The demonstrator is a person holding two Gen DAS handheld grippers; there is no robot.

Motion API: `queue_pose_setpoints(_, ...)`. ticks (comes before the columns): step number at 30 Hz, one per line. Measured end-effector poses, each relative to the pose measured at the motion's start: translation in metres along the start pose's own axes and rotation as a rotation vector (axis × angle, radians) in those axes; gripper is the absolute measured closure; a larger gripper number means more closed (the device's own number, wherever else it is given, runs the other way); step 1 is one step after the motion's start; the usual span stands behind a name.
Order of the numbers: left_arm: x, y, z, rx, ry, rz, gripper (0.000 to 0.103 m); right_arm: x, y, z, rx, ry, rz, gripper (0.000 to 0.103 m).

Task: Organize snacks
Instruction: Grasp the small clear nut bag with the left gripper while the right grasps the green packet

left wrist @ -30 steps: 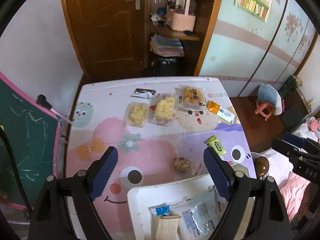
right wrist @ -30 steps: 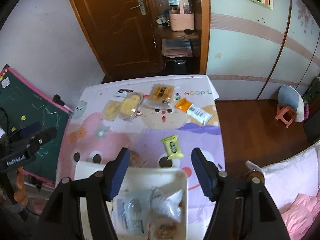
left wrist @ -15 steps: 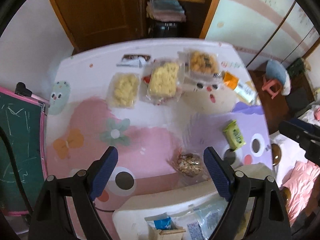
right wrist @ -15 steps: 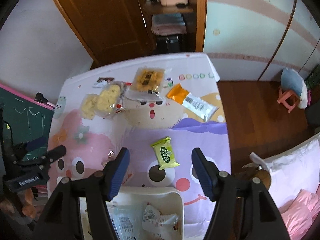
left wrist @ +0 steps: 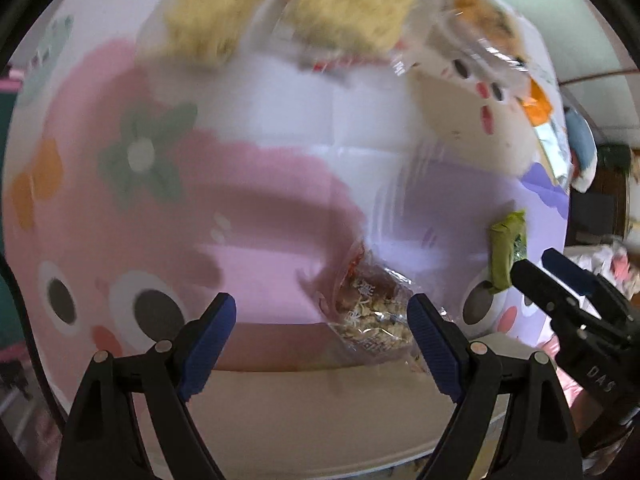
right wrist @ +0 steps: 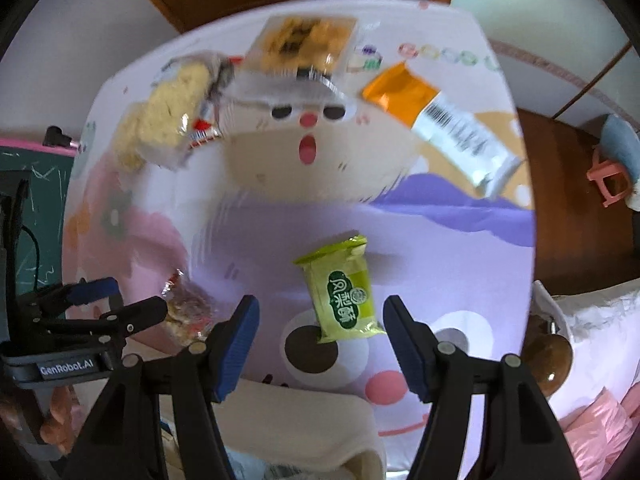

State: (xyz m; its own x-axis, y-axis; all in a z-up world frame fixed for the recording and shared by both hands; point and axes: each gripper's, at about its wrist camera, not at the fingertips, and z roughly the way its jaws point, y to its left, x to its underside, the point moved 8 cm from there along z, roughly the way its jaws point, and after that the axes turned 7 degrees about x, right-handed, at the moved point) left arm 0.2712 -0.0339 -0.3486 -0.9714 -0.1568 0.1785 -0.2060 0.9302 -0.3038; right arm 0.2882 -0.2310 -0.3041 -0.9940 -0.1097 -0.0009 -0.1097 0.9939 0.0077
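My left gripper (left wrist: pixel 322 322) is open, low over the cartoon tablecloth, with a clear packet of nut brittle (left wrist: pixel 370 316) just inside its right finger. My right gripper (right wrist: pixel 320 322) is open with a green pastry packet (right wrist: pixel 342 290) lying between its fingers on the cloth. The white basket (right wrist: pixel 304 420) sits under both grippers at the table's near edge; its rim also shows in the left wrist view (left wrist: pixel 320 412). The brittle packet (right wrist: pixel 186 306) shows beside the left gripper (right wrist: pixel 120 300) in the right wrist view. The green packet (left wrist: pixel 506 252) lies next to the right gripper (left wrist: pixel 560 276).
At the far side lie two yellow cake packs (left wrist: pixel 208 24) (left wrist: pixel 356 4), a clear box of biscuits (right wrist: pixel 306 46) and an orange-and-silver packet (right wrist: pixel 444 120). The table edge drops to wooden floor on the right (right wrist: pixel 568 200). A pink stool (right wrist: pixel 612 176) stands there.
Both grippers have dropped closer to the table and moved forward. The brittle packet and green packet now sit between or beside the fingers. The basket has slid to the bottom of both views.
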Motion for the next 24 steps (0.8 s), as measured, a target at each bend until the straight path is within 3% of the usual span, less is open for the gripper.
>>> queue_pose_setpoints(9, 0.008, 0.002, 0.014, 0.015, 0.034, -0.071, 0.016, 0.003, 0.009, 0.035, 0.057, 0.073, -0.068, 0.041)
queue_pose_setpoints(11, 0.011, -0.001, 0.017, 0.018, 0.039, -0.078, 0.016, 0.004, 0.01, 0.035, 0.082, 0.065, -0.083, 0.049)
queue_pose_setpoints(12, 0.012, -0.002, 0.018, 0.019, 0.043, -0.079, 0.016, 0.004, 0.009, 0.035, 0.105, 0.06, -0.089, 0.06)
queue_pose_setpoints(13, 0.012, -0.002, 0.021, 0.018, 0.049, -0.082, 0.016, 0.005, 0.008, 0.035, 0.124, 0.056, -0.093, 0.065)
queue_pose_setpoints(22, 0.021, -0.02, 0.032, -0.016, 0.078, -0.123, 0.017, 0.026, -0.006, 0.033, 0.06, 0.042, -0.012, 0.067)
queue_pose_setpoints(24, 0.02, -0.027, 0.033, -0.048, 0.059, -0.121, 0.026, 0.03, -0.006, 0.031, 0.05, 0.038, -0.01, 0.067)
